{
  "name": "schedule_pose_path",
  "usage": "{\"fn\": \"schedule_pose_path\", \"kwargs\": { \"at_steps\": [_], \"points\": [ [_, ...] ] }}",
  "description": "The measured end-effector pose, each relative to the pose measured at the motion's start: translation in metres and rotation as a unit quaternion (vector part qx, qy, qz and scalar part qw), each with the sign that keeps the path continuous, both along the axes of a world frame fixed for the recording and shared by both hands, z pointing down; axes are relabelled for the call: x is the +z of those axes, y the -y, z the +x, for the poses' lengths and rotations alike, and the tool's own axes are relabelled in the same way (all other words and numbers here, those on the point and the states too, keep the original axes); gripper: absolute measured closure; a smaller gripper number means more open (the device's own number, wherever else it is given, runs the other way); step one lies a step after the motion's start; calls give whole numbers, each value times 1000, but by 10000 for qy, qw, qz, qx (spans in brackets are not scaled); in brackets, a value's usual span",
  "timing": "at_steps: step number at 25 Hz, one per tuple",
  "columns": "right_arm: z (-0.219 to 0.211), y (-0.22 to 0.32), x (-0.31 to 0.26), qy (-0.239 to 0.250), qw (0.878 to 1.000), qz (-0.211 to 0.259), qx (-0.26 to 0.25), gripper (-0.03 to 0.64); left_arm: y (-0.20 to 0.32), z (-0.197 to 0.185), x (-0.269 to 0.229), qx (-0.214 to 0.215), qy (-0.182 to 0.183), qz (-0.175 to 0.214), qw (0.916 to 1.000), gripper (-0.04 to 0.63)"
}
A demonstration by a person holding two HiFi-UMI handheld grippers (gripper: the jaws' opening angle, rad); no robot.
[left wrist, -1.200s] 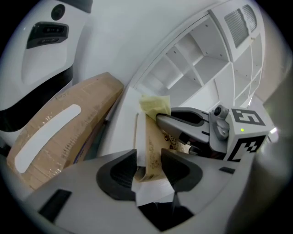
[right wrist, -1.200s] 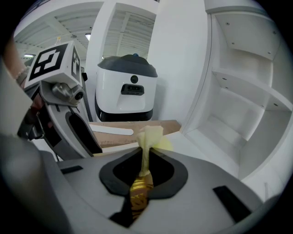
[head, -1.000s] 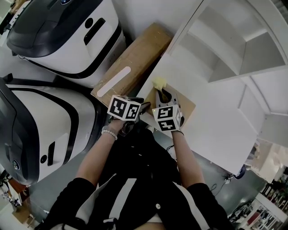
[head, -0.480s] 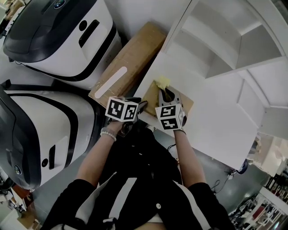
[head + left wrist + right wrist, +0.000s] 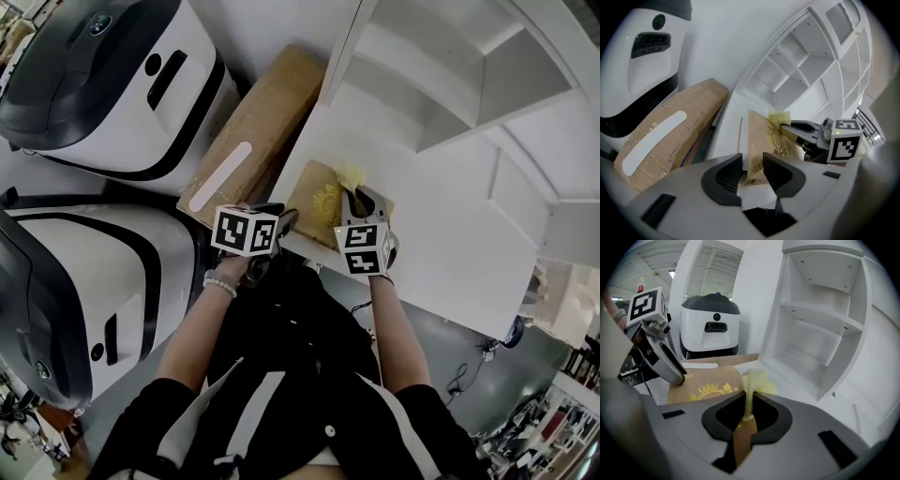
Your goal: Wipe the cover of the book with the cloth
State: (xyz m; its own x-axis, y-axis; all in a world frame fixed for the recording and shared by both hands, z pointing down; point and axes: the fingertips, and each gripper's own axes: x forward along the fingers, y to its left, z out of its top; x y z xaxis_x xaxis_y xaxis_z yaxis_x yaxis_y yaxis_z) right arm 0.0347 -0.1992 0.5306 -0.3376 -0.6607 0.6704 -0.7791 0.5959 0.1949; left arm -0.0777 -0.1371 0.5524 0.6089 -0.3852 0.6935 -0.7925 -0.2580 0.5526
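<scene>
A brown book (image 5: pixel 317 199) with a gold crest lies on the white table (image 5: pixel 431 253). My left gripper (image 5: pixel 284 221) is at its near left corner. In the left gripper view the book's corner (image 5: pixel 757 140) fills the gap between the two pads, so my left gripper (image 5: pixel 752 171) is shut on it. My right gripper (image 5: pixel 361 199) is shut on a yellow cloth (image 5: pixel 352 175) that rests on the far part of the cover. In the right gripper view the cloth (image 5: pixel 757 380) sticks up out of my right gripper (image 5: pixel 749 413), with the cover (image 5: pixel 708 386) to its left.
A white open shelf unit (image 5: pixel 450 84) stands on the table behind the book. A long cardboard box (image 5: pixel 248 141) lies left of the table's edge. Two large white and black machines (image 5: pixel 103 84) (image 5: pixel 75 281) stand on the floor at the left.
My right gripper has carried the cloth to the right across the cover, and the gold crest now shows to its left. My left gripper has stayed at the book's near corner.
</scene>
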Motion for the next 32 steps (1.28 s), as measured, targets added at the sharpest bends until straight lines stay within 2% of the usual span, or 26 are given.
{"fn": "schedule_pose_path", "kwargs": {
  "at_steps": [14,26,32],
  "points": [
    [57,-17,-6,-6,9974,37,720,580,0,1,-1,-6,60,14,10000,460],
    [88,-38,-5,-59,9946,-45,1039,580,0,1,-1,-28,79,17,10000,460],
    [85,-39,-22,445,9912,-36,1244,580,0,1,1,-21,84,21,10000,460]
  ]
}}
